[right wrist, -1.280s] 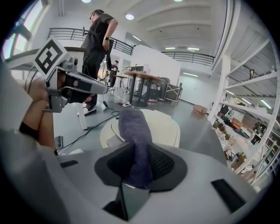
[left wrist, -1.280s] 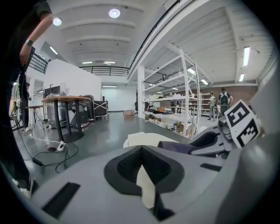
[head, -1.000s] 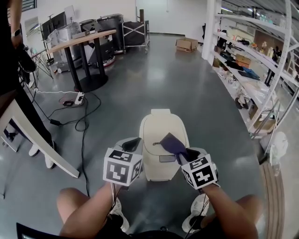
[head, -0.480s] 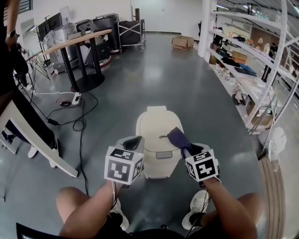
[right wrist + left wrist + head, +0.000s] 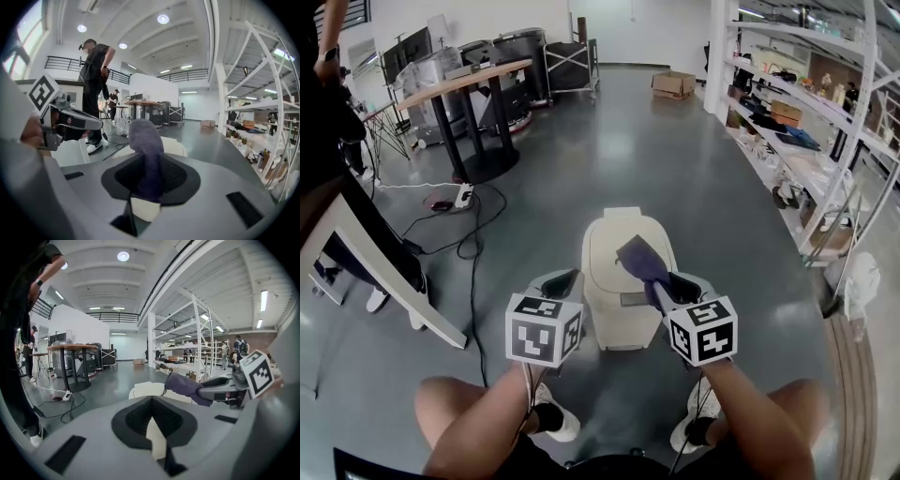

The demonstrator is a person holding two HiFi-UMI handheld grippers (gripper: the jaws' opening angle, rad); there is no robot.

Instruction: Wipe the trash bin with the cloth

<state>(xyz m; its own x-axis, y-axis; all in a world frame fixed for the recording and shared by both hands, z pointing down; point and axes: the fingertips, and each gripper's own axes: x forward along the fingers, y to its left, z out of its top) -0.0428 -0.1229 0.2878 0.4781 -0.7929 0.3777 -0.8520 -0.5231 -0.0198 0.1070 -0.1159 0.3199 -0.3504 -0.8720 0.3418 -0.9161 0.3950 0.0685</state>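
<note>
Two handheld grippers are working over a cream trash bin [image 5: 609, 246] that is standing on the grey floor [image 5: 675, 169] just ahead of the person's knees. The right gripper [image 5: 667, 287] is pinching a purple cloth [image 5: 639, 261] above the bin's lid, while the left gripper [image 5: 561, 281], jaws pressed together on nothing, is hovering at the lid's left edge. Cables [image 5: 464, 246] are trailing toward a round table [image 5: 469, 79], and shelving [image 5: 806, 131] is lining the right side.
</note>
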